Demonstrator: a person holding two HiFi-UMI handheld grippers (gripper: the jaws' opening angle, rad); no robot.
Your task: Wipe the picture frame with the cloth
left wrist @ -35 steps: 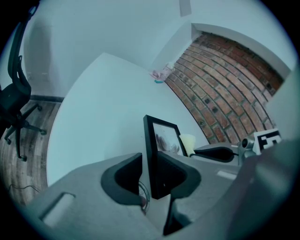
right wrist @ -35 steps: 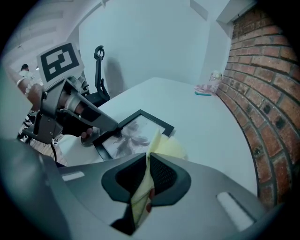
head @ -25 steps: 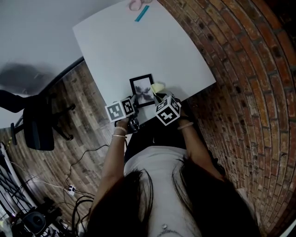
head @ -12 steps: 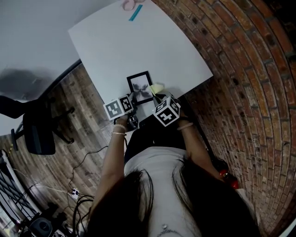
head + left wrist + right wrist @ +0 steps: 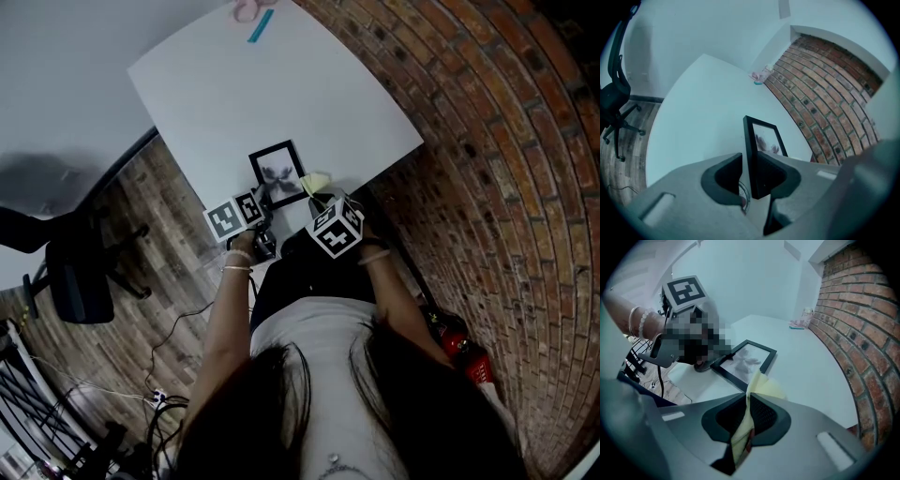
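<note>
A black picture frame (image 5: pixel 277 172) with a grey print lies near the front edge of the white table (image 5: pixel 272 94). My left gripper (image 5: pixel 749 173) is shut on the frame's near edge (image 5: pixel 751 154); in the head view it sits at the frame's lower left (image 5: pixel 259 199). My right gripper (image 5: pixel 746 416) is shut on a pale yellow cloth (image 5: pixel 761 385), which pokes out past the jaws just right of the frame (image 5: pixel 745 359). In the head view the cloth (image 5: pixel 316 181) shows beside the frame's right side, with the right gripper (image 5: pixel 323 199) below it.
A pink object and a teal strip (image 5: pixel 259 26) lie at the table's far edge. A brick wall (image 5: pixel 487 141) runs along the right. An office chair (image 5: pixel 70 272) stands on the wood floor at the left. Cables lie on the floor (image 5: pixel 159 403).
The head view has shifted, so the table and frame sit slightly higher and further left. Both grippers keep their holds on the frame and the cloth.
</note>
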